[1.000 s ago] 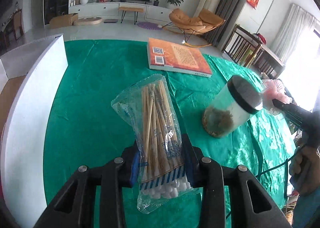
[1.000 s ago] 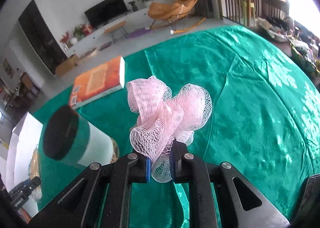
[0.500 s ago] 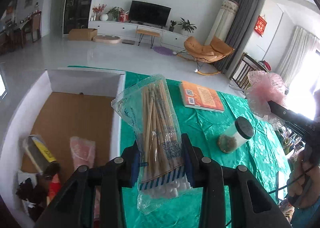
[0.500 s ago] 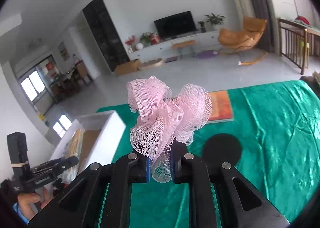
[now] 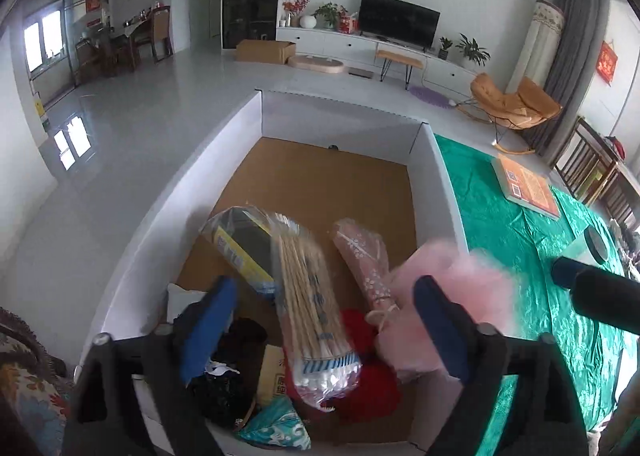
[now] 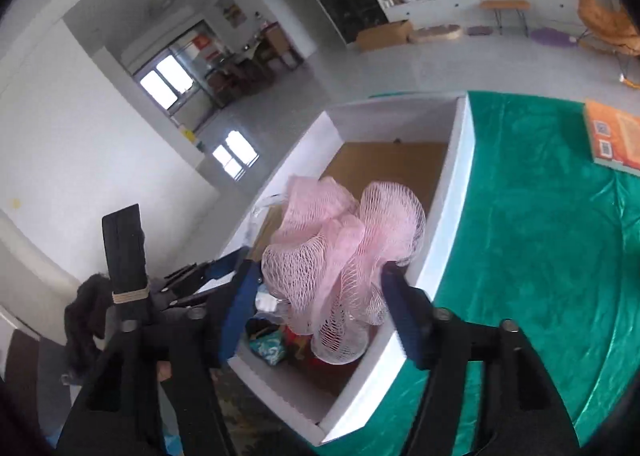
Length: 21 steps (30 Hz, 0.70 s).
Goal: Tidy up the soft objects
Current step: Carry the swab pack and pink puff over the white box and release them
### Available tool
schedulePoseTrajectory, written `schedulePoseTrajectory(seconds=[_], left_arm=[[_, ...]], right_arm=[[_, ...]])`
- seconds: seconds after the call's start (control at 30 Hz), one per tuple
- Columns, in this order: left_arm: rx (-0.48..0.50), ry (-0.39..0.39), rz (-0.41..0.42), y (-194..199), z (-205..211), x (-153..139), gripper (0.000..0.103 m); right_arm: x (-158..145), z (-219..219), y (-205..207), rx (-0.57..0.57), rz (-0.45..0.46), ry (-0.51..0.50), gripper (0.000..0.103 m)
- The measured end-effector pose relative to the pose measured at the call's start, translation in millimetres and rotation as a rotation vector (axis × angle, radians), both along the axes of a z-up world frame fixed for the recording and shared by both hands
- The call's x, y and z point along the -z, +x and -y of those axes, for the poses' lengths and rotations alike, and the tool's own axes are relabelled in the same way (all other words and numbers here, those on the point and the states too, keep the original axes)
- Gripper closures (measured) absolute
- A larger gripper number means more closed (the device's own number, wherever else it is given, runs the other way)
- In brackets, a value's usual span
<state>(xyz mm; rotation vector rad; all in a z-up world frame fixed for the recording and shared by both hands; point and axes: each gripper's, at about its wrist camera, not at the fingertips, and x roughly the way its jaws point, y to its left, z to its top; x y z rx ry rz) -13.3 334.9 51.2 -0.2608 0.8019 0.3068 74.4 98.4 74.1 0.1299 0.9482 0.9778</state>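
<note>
A white cardboard box (image 5: 438, 160) stands at the left end of the green table. My left gripper (image 5: 324, 320) is open above it; the clear bag of cotton swabs (image 5: 310, 304) hangs free between the spread jaws, over the box contents. My right gripper (image 6: 320, 300) is open above the box (image 6: 448, 212); the pink mesh bath sponge (image 6: 340, 252) sits loose between its jaws, and also shows blurred in the left wrist view (image 5: 436, 296). The box holds a pink floral bag (image 5: 364, 256), a yellow-edged packet (image 5: 240, 248), red and dark cloth.
An orange book (image 5: 526, 186) and a black-lidded jar (image 5: 592, 248) sit on the green cloth (image 6: 540, 236) right of the box. The book also shows in the right wrist view (image 6: 616, 140). Living-room floor lies beyond the table.
Both grippers have moved left over the box and opened. The swab bag and the pink sponge are released and dropping toward the box.
</note>
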Motion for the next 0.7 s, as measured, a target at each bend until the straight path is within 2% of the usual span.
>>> schedulePoseTrajectory(seconds=[0.07,0.17,0.33,0.57,0.7], left_arm=[[-0.030,0.046,0.036,-12,-1,-2,0.003],[-0.067,0.073,0.045,-26,-5,-4,0.003],[-0.173,0.175,0.047,-45,5,-16,0.003],[-0.239,0.215,-0.001,-56,23,-24,0.003],[-0.261,0.183,-0.018,-63,22,-26,0.003]], right_arm=[[7,-10,-5,-0.018,0.000,-0.019,0.029],[12,-10,-11,-0.019,0.022,-0.057,0.029],[9,-2,-19,0.003,0.122,-0.160,0.029],[12,1,-33,0.008,0.203,-0.278,0.029],[12,-6,-44,-0.003,0.269,-0.355,0.029]])
